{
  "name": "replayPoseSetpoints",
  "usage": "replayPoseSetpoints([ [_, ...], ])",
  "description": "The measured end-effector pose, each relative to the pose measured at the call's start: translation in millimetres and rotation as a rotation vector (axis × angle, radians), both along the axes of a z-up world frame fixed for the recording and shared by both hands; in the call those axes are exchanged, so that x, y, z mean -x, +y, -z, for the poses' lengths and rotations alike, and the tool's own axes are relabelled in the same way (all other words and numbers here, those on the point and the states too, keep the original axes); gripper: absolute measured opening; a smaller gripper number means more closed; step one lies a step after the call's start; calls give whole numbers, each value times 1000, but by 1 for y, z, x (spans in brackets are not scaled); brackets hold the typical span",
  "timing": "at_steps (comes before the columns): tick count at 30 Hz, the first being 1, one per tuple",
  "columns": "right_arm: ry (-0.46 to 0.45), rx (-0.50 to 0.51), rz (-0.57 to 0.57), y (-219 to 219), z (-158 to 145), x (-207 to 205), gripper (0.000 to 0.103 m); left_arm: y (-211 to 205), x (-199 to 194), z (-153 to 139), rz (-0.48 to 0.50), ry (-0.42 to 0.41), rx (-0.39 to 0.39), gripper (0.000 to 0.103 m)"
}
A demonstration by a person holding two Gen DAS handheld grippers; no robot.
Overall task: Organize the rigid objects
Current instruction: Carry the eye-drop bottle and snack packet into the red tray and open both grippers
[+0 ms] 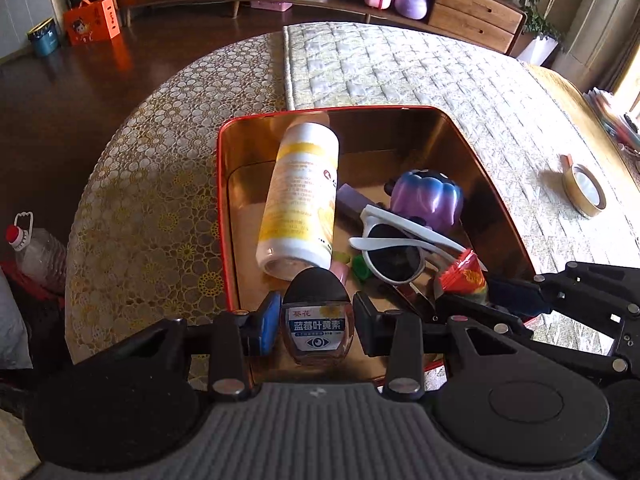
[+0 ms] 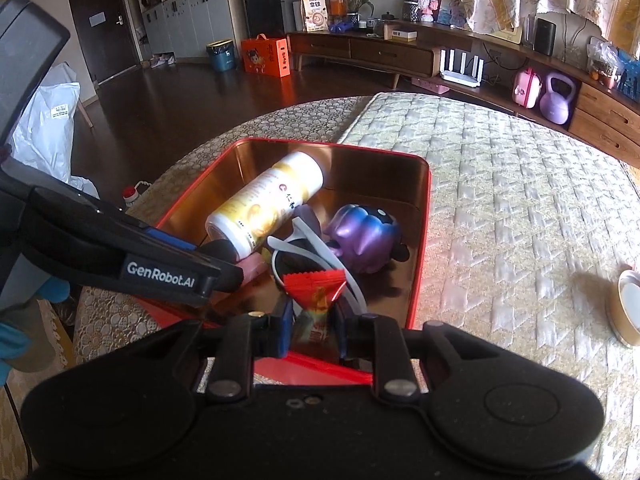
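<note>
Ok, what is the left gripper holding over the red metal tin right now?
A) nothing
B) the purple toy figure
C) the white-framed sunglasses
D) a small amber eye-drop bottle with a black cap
D: in the left wrist view the left gripper is closed on the small amber eye-drop bottle with a black cap, above the near end of the red metal tin; the white-framed sunglasses lie inside it.

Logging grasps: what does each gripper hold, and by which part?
Left gripper: small eye-drop bottle, gripped across its labelled body below the black cap. Right gripper: red candy wrapper, held by its lower part.
</note>
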State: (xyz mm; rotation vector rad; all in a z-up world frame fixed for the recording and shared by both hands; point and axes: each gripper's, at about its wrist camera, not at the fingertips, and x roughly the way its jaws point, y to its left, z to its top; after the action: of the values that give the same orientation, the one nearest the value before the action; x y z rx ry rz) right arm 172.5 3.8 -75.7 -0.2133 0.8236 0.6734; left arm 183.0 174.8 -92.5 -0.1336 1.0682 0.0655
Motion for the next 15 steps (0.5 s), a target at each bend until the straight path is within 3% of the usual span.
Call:
replayPoseSetpoints([
  [15, -13, -7, -5, 2, -6, 7, 27, -7, -3, 5, 9, 5, -10, 38],
])
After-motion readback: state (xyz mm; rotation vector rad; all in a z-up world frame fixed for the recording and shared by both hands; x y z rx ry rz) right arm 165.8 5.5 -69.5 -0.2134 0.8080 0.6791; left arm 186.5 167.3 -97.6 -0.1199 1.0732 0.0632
